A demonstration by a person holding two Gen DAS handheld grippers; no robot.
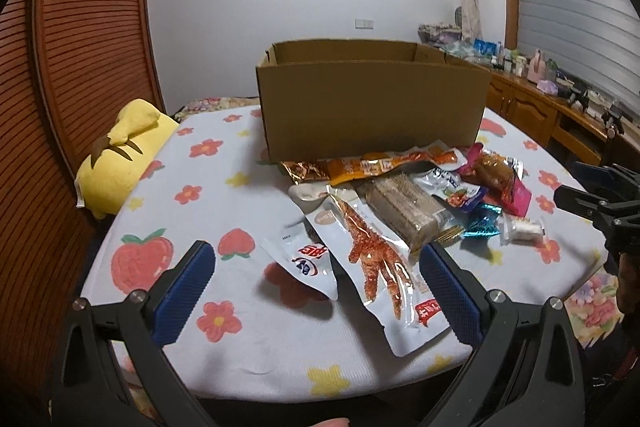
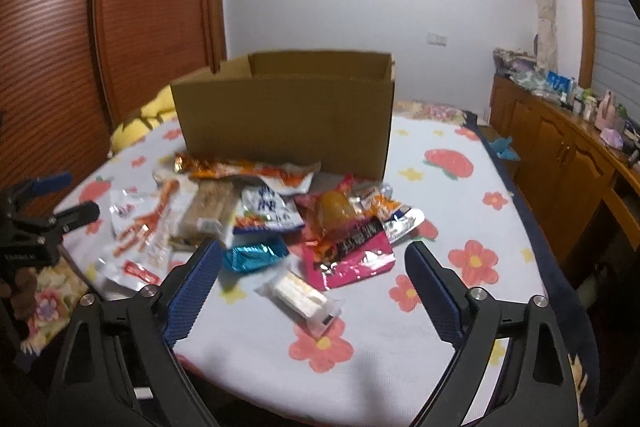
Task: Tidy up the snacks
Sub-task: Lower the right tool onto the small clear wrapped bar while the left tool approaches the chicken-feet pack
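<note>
Open cardboard box (image 1: 372, 107) at twelve o'clock, snack packets heaped before it (chicken-foot pouch (image 1: 380, 267) nearest), left gripper (image 1: 316, 267) and right gripper (image 2: 314, 267) both spread wide, empty.

Left handheld gripper (image 1: 316, 269) with black angular plastic arms, blue ribbed rubber finger pads (image 1: 188, 291), round silver screws at the joints, right handheld gripper (image 2: 314, 277) of the same black frame, blue ribbed pads, silver screws, small white lettering on the left gripper's black body
</note>
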